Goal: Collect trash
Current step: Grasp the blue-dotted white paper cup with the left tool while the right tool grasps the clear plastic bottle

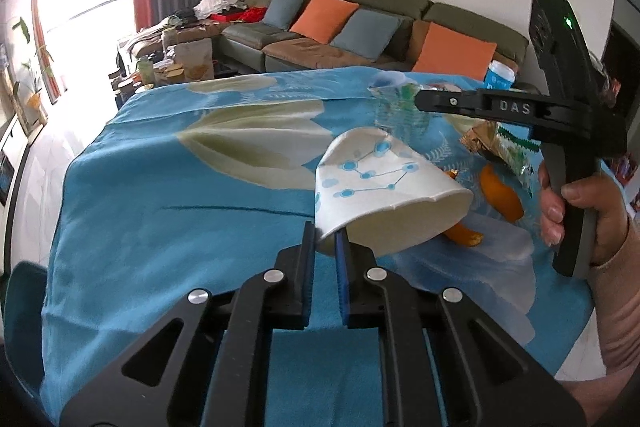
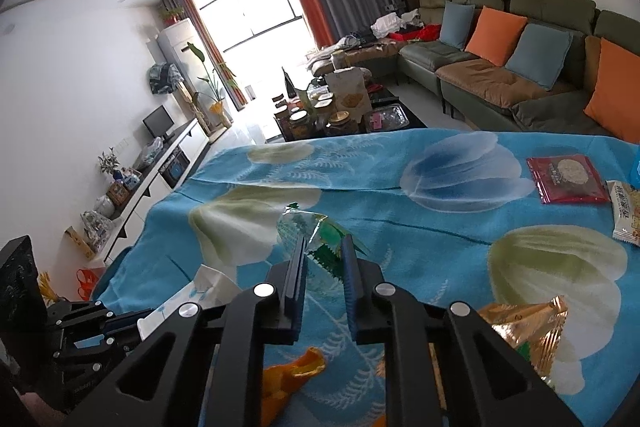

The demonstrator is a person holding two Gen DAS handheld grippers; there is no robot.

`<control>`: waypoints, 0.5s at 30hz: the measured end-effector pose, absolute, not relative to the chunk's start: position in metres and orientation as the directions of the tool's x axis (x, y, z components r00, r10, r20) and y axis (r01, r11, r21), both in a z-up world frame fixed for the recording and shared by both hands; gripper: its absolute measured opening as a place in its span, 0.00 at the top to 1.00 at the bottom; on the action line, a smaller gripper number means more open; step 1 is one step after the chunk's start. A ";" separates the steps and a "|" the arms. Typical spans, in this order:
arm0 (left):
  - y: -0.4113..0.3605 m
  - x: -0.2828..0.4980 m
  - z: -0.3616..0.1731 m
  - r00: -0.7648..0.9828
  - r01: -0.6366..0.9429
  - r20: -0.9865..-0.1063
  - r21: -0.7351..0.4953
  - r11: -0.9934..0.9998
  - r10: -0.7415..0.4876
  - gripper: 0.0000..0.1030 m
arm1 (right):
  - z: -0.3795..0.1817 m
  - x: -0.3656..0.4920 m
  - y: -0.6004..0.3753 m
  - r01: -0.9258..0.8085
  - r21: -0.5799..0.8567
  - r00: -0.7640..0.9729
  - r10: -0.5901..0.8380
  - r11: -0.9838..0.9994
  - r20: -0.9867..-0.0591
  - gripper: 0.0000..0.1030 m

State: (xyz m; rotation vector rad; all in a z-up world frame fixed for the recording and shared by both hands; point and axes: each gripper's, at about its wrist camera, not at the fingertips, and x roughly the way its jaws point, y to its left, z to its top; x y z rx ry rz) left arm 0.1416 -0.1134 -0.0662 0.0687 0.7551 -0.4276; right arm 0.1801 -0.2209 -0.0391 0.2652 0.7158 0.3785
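Observation:
In the left wrist view, my left gripper is shut on the rim of a white paper cup with blue dots. The cup is tilted, clear of the blue flowered tablecloth. Over the table's right side, a hand holds my right gripper. In the right wrist view, my right gripper is shut on a crinkled green-and-clear wrapper held above the cloth. The left gripper and the cup show at the lower left there.
Orange peel and a gold-and-green wrapper lie on the cloth under the right gripper. A red snack packet and a pale packet lie far right. A blue tub stands at the back edge. Beyond are a sofa and a cluttered coffee table.

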 end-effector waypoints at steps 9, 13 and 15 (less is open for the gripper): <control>-0.091 0.126 -0.060 0.679 0.356 -0.656 -0.101 0.929 -0.331 0.91 | -0.029 0.163 -0.213 -0.282 0.399 0.689 0.473 0.873 -0.549 0.88; -0.083 0.118 -0.057 0.694 0.339 -0.647 -0.095 0.936 -0.317 0.91 | -0.026 0.154 -0.207 -0.300 0.417 0.684 0.498 0.858 -0.533 0.88; -0.079 0.115 -0.055 0.704 0.328 -0.641 -0.087 0.941 -0.305 0.91 | -0.024 0.151 -0.205 -0.309 0.421 0.683 0.508 0.853 -0.526 0.88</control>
